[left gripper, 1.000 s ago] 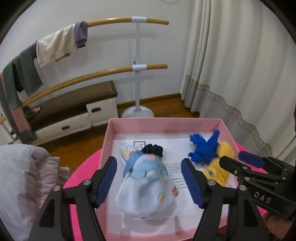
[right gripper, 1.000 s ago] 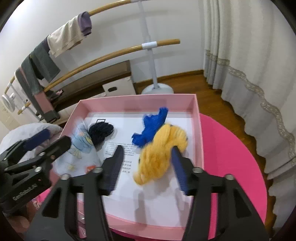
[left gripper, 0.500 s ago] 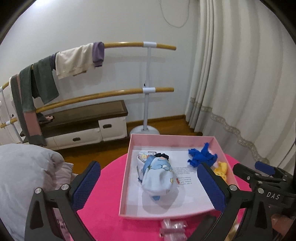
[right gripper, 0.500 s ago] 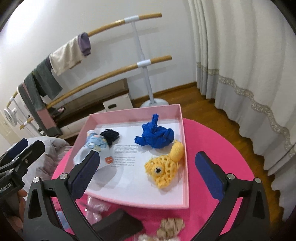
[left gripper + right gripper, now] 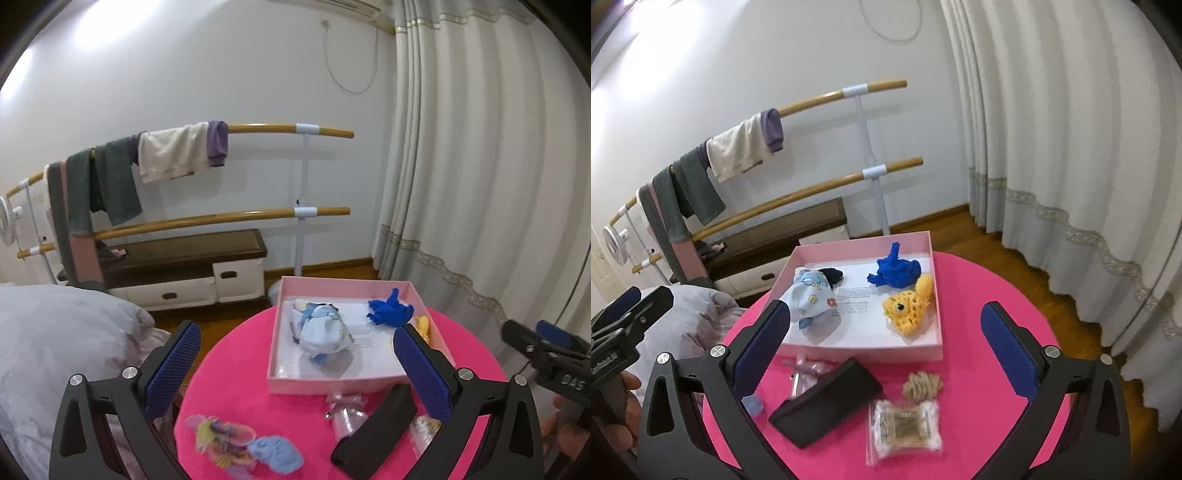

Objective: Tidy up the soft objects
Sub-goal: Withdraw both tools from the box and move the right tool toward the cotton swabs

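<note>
Both my left tongs and right tongs are wide apart and empty, and the tan yarn knot on the pink tabletop looks light and squishy, so I would pinch its fat middle.

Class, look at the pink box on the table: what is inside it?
Inside the pink box: a light blue cloth bundle, a dark item partly hidden behind it, a blue knit piece, a yellow crocheted fish and printed paper.
</note>
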